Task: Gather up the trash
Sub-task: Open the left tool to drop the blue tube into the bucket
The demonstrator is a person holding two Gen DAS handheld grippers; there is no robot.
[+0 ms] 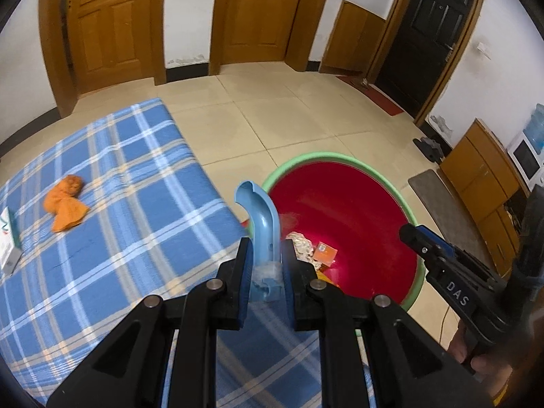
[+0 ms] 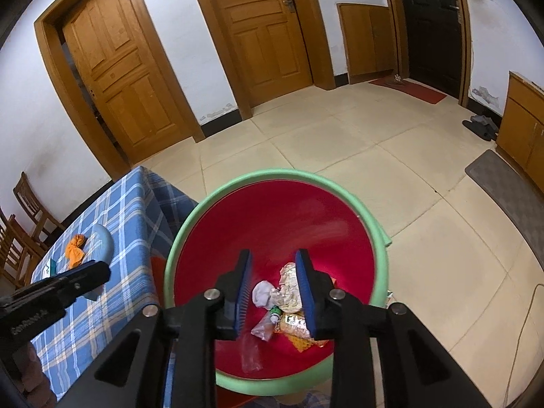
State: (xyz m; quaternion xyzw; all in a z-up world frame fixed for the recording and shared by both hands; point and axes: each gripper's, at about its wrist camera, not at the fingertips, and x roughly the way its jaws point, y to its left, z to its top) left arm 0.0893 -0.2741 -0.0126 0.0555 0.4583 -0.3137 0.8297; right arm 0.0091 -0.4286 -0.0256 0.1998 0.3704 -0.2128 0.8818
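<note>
My left gripper (image 1: 266, 253) is shut on a curved light-blue plastic piece (image 1: 260, 219) and holds it over the table's right edge, beside the red basin (image 1: 357, 204) with a green rim. My right gripper (image 2: 273, 272) is open and empty above the basin (image 2: 272, 217), over several pieces of trash in its bottom: a white crumpled tissue (image 2: 263, 293), wrappers (image 2: 294, 323) and a clear bag (image 2: 251, 350). An orange crumpled rag (image 1: 66, 202) lies on the blue plaid tablecloth (image 1: 119, 187); it also shows in the right wrist view (image 2: 75, 246).
A white and green box (image 1: 8, 238) lies at the table's left edge. The basin stands on a tiled floor (image 1: 272, 108). Wooden doors (image 1: 102, 23) line the far wall. A wooden cabinet (image 1: 482, 176), a grey mat (image 1: 438, 204) and slippers (image 1: 428, 146) are at right. Wooden chairs (image 2: 20, 224) stand left.
</note>
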